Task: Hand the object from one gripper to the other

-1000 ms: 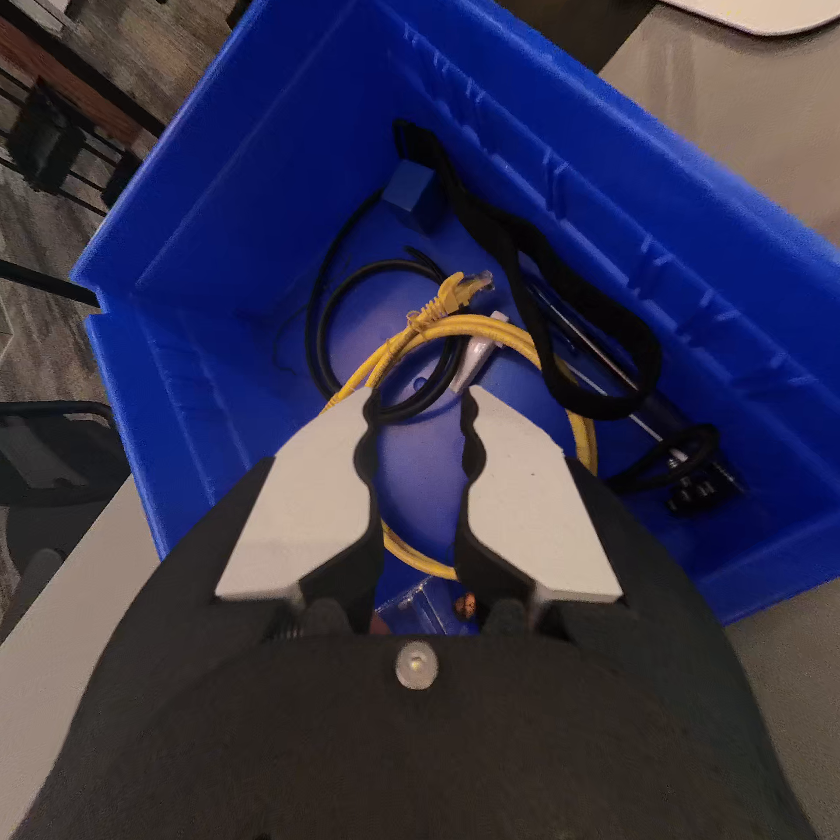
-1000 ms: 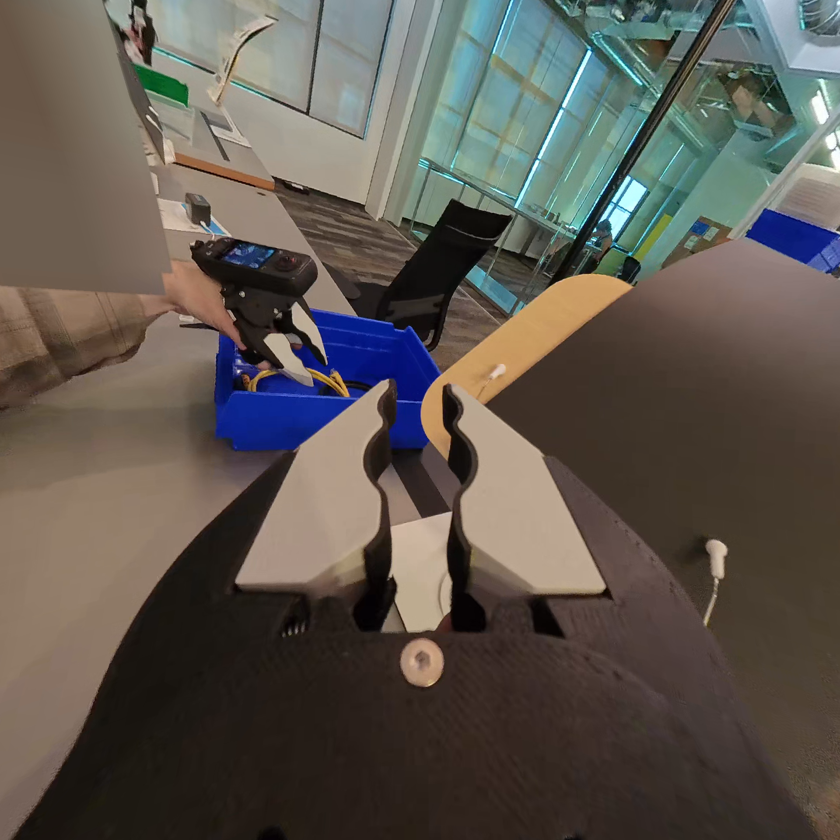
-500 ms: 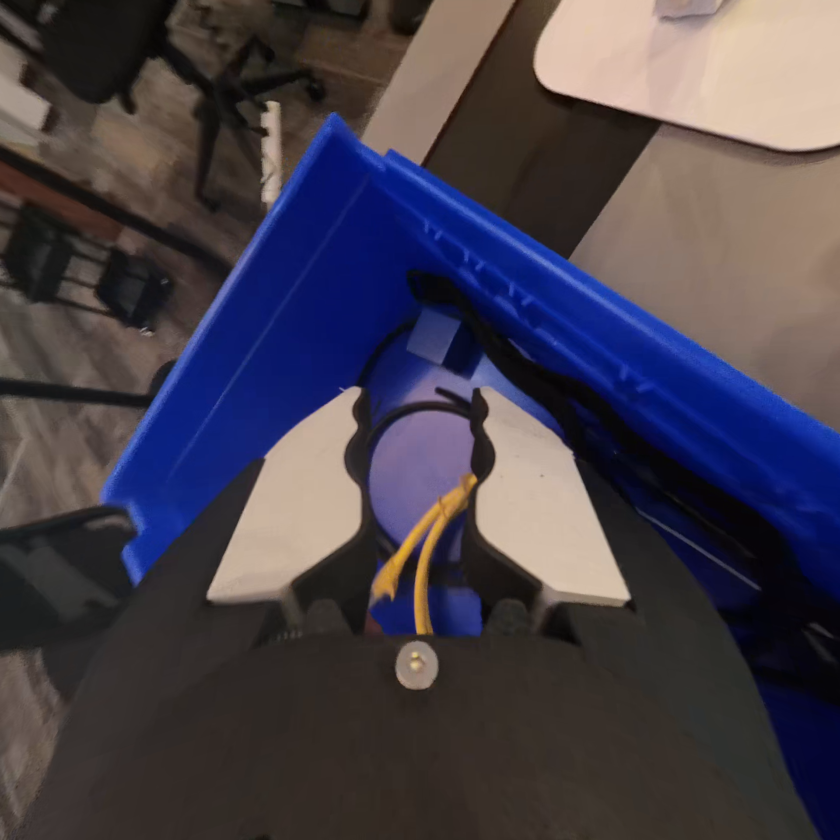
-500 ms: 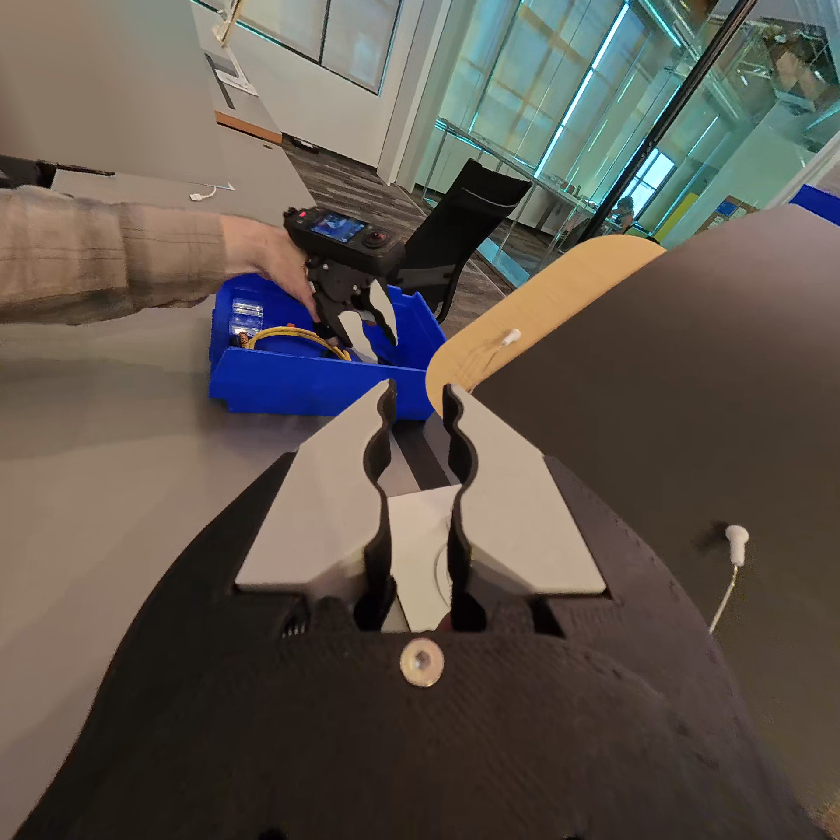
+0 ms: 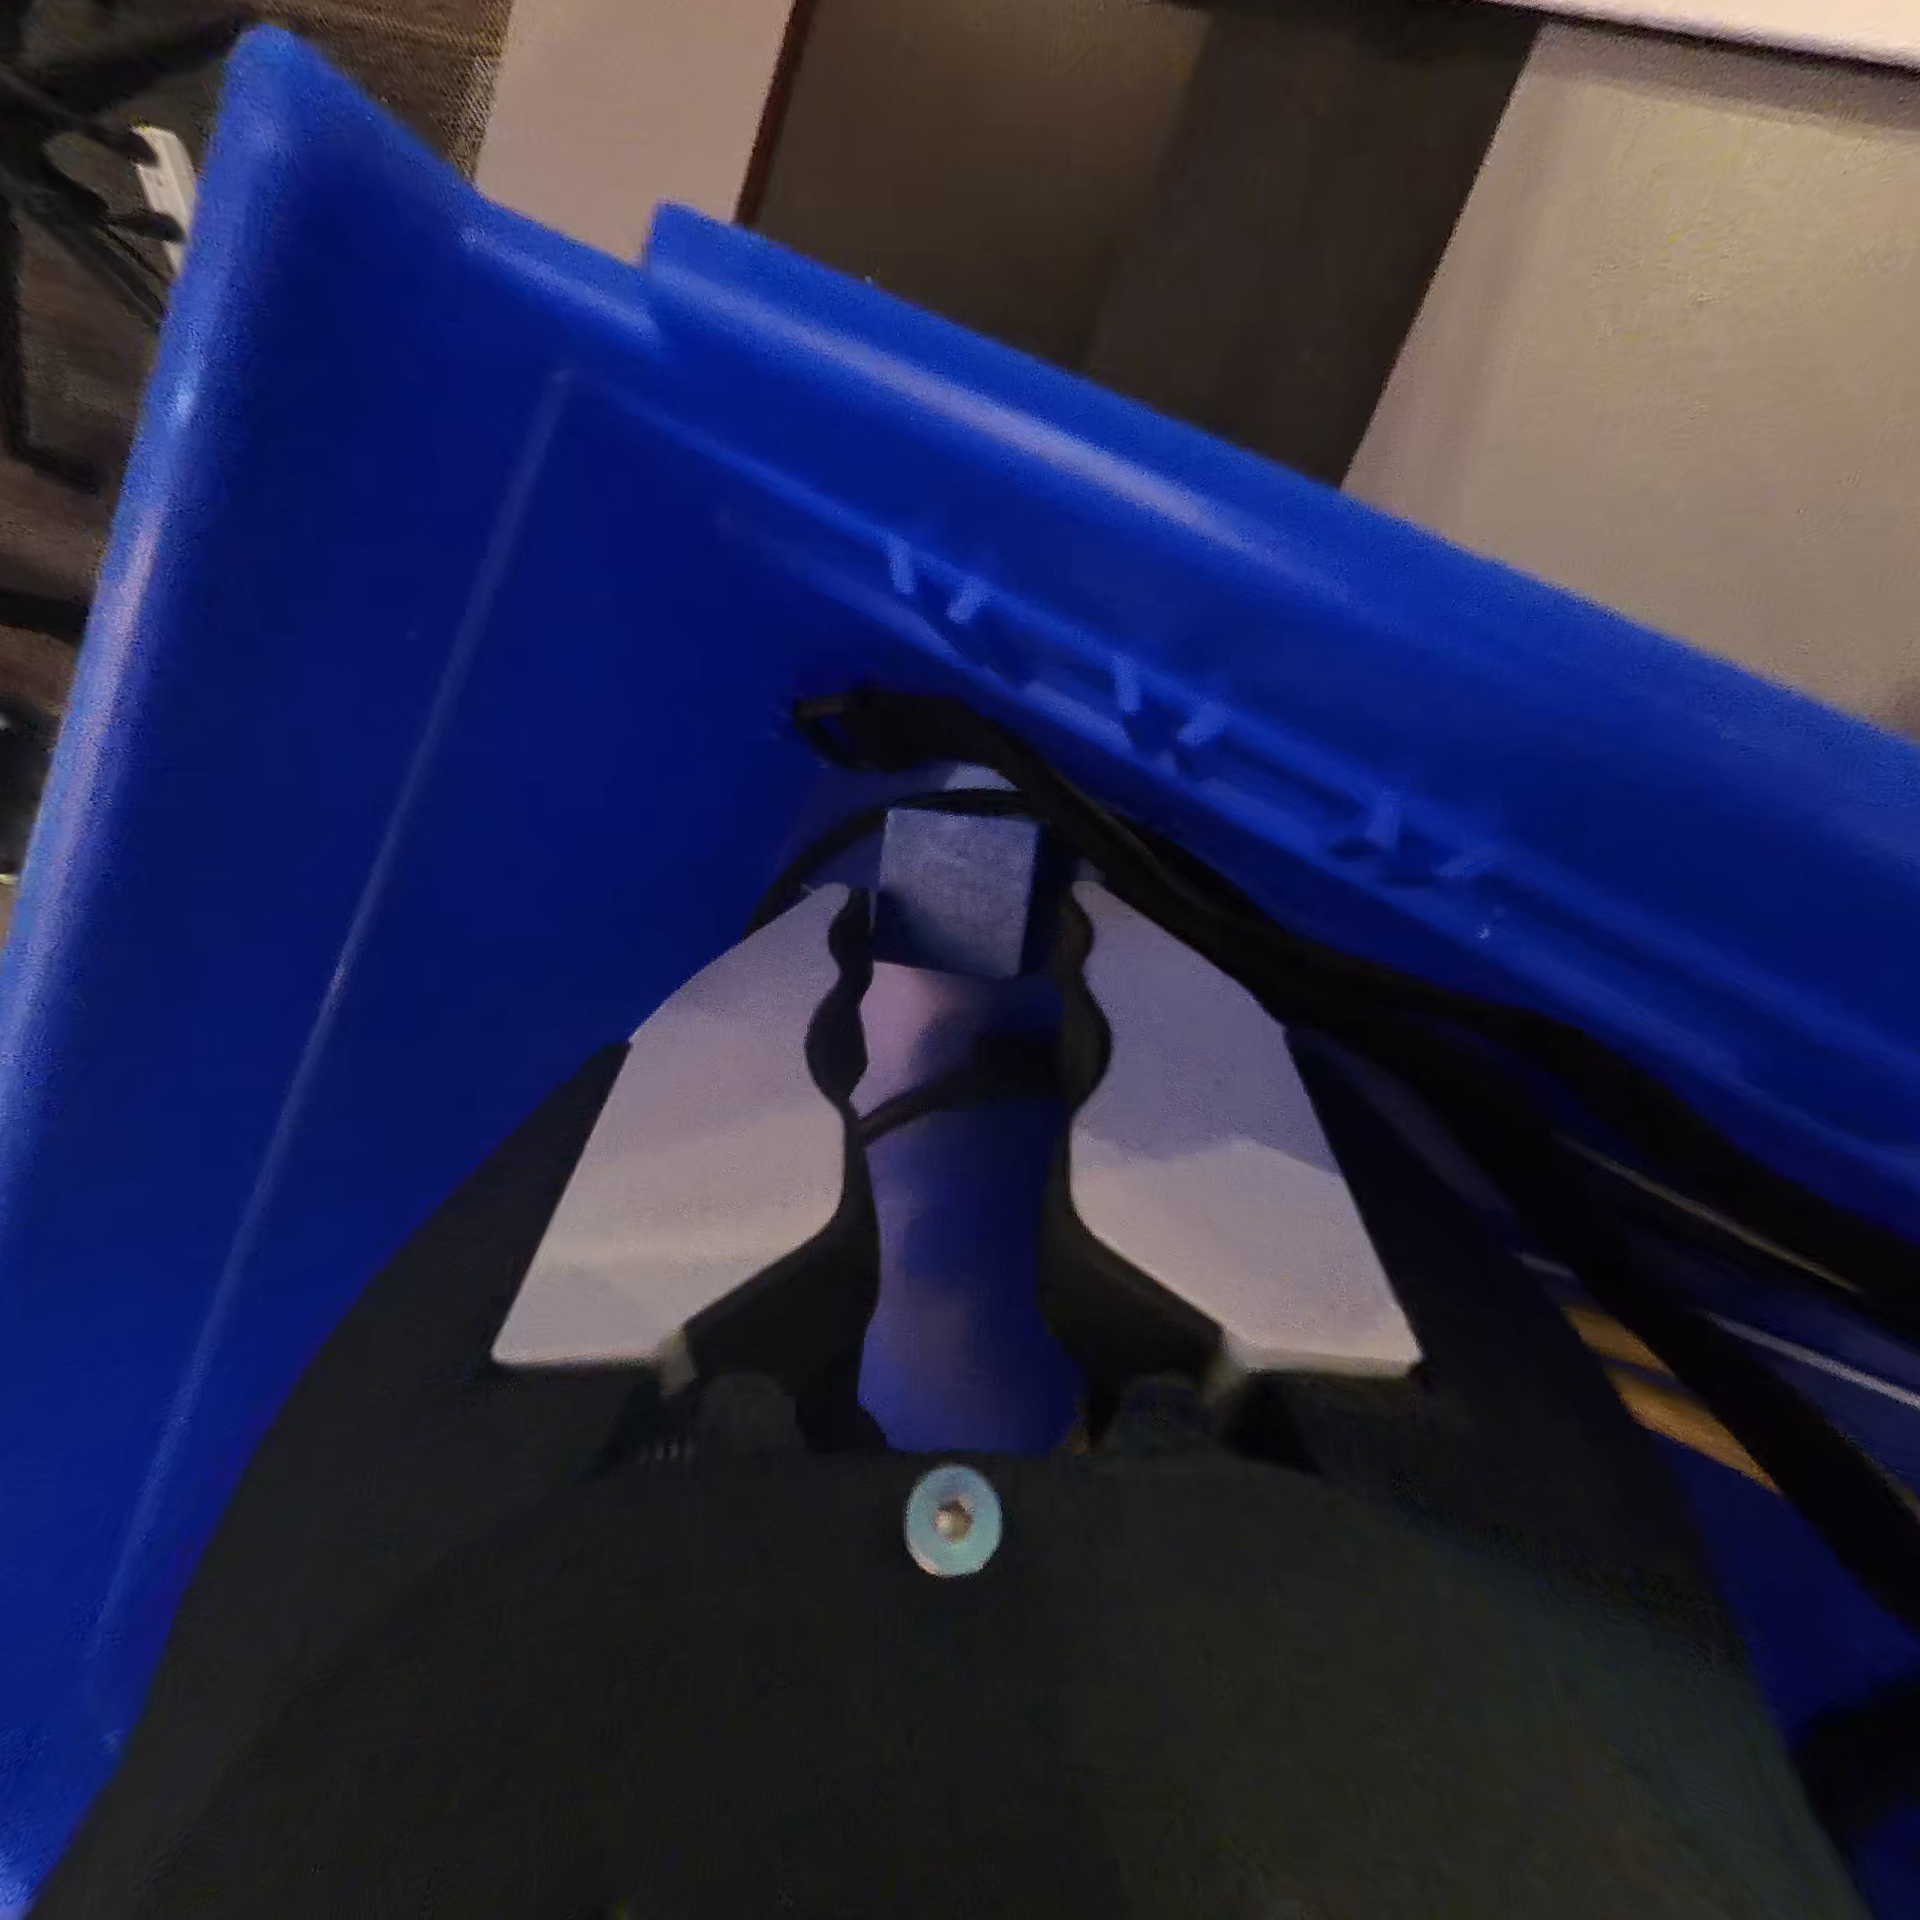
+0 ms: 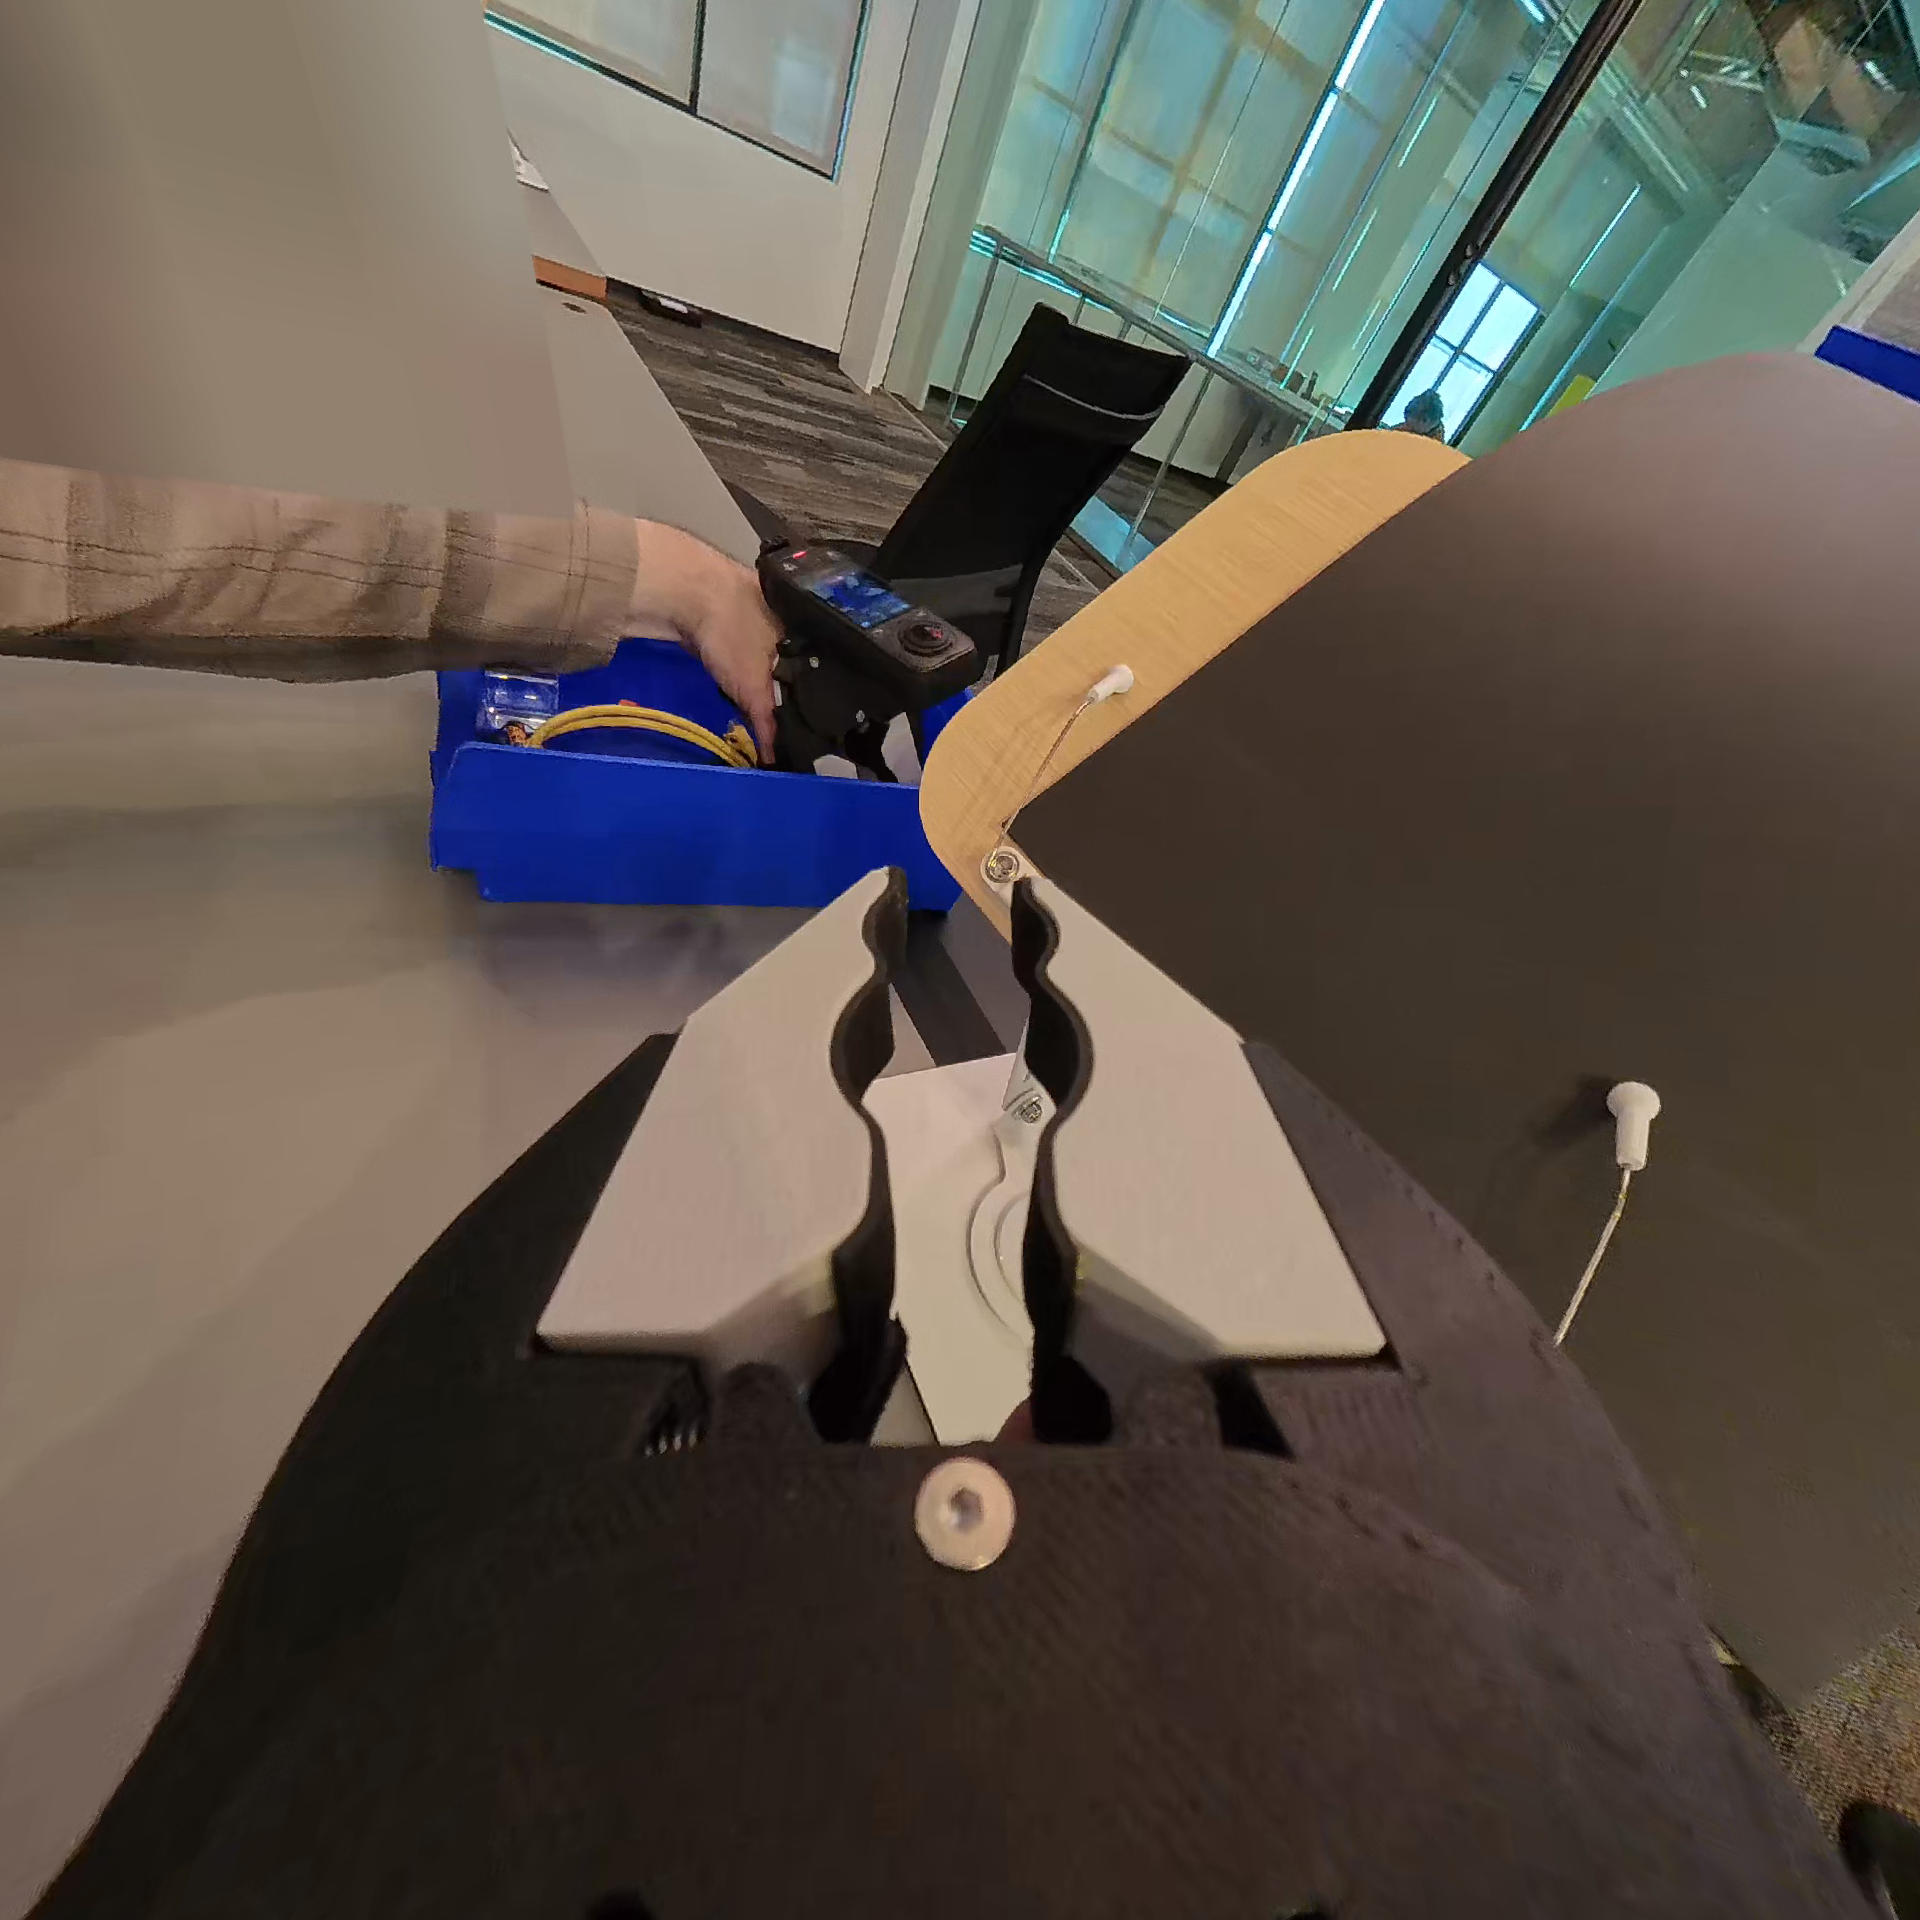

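Observation:
A small blue cube [image 5: 951,904] sits in the far corner of the blue bin [image 5: 436,644]. My left gripper [image 5: 958,920] is low inside the bin, open, with one fingertip on each side of the cube. I cannot tell if they touch it. A black strap and cables [image 5: 1174,935] run along the bin's right wall. In the right wrist view the left gripper [image 6: 836,743] reaches into the bin [image 6: 675,831], next to a yellow cable coil [image 6: 634,722]. My right gripper [image 6: 954,920] is open and empty, above the grey table, short of the bin.
A dark panel with a rounded wooden edge [image 6: 1143,644] stands at the right, close to the right gripper. A person's sleeve [image 6: 312,571] stretches over the table from the left. A black chair [image 6: 1039,447] stands behind the bin. A white sheet [image 6: 935,1164] lies below the right gripper. The left gripper's tips are roughly 35 centimetres from the right gripper's.
My left gripper has moved down and forward over the cables into the bin's far corner, up to the blue cube. My right gripper has stayed open and has drifted a little nearer the bin.

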Motion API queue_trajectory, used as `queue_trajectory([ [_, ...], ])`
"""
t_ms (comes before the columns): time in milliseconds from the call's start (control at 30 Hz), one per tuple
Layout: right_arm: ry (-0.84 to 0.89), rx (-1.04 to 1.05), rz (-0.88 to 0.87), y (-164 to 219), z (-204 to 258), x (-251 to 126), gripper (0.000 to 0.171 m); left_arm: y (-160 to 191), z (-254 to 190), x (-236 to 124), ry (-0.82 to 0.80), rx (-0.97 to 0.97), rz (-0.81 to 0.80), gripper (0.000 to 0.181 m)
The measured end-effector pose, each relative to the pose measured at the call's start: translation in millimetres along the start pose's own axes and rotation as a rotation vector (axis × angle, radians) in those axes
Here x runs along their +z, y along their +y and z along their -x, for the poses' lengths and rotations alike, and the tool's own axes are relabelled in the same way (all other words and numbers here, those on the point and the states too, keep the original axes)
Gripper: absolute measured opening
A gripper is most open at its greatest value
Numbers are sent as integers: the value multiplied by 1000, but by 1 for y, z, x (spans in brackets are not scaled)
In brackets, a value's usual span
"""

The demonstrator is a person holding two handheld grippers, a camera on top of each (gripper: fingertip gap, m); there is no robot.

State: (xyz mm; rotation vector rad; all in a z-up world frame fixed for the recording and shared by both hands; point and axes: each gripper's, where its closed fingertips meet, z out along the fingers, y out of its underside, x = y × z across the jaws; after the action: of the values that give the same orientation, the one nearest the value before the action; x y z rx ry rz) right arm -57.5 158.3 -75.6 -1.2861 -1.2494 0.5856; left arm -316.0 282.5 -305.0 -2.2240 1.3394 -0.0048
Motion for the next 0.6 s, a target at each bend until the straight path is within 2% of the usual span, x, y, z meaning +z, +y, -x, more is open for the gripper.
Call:
queue_trajectory([
  [167,-7,-6,-2,-1,2,0,17,3,7,-8,-61,-49,-12,31],
  [267,-13,-5,-18,-5,3,-1,17,2,18,-36,-182,-103,-82,30],
  [433,-40,-52,-66,-19,17,1,22,-27,7,-117,-302,-196,-343,30],
  [600,-68,-136,-127,-44,44,5,31,-96,-52,-204,-261,-243,-761,30],
])
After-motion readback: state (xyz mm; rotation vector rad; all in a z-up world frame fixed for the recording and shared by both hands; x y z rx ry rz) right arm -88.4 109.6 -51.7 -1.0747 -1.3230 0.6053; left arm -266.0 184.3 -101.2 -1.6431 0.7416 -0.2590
